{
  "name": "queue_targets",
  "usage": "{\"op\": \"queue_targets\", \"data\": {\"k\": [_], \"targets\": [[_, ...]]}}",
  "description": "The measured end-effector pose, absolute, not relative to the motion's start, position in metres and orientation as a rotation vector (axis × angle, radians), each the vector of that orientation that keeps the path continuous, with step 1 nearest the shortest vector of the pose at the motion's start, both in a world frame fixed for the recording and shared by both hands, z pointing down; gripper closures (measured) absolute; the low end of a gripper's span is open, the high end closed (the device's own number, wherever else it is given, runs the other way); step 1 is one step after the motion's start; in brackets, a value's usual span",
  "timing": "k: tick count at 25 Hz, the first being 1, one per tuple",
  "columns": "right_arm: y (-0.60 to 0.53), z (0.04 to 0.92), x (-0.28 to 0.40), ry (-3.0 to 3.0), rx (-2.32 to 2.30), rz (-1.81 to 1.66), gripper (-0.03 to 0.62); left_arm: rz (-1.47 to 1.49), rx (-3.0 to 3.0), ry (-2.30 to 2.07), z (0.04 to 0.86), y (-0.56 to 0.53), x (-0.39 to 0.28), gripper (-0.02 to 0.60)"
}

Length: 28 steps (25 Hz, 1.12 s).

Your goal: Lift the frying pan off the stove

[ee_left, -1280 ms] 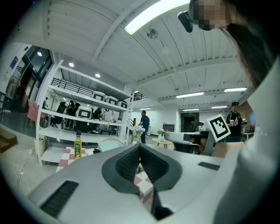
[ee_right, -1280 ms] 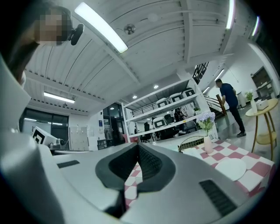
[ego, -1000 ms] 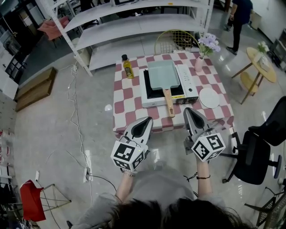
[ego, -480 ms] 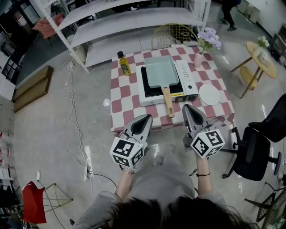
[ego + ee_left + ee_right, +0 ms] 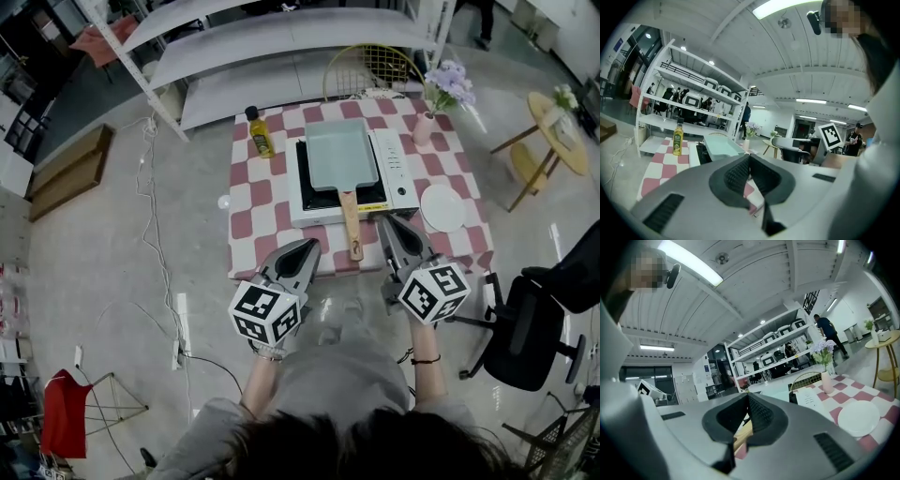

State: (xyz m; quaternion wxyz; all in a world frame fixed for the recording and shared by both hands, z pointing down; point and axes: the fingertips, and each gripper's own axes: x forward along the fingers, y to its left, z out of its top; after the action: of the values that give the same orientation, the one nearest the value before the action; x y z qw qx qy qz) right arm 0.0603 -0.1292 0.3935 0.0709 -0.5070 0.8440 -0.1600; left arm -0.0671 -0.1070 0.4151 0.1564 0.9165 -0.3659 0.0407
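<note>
Left gripper and right gripper, fingers pressed together, have edged nearer the frying pan

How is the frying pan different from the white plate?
The frying pan is a pale green rectangle; the plate is a white circle. The pan has a wooden handle; the plate has none. The pan sits on the stove; the plate lies on the checked tablecloth beside it. Both look empty.
</note>
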Motion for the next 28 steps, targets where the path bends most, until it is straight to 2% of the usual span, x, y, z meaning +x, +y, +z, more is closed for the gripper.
{"op": "queue_targets", "data": {"k": [28], "targets": [[-0.208,0.441,0.062,2.690,-1.134,-0.926,0.571,0.088,2.275,-1.099,0.454,-0.158,-0.030,0.554]]}}
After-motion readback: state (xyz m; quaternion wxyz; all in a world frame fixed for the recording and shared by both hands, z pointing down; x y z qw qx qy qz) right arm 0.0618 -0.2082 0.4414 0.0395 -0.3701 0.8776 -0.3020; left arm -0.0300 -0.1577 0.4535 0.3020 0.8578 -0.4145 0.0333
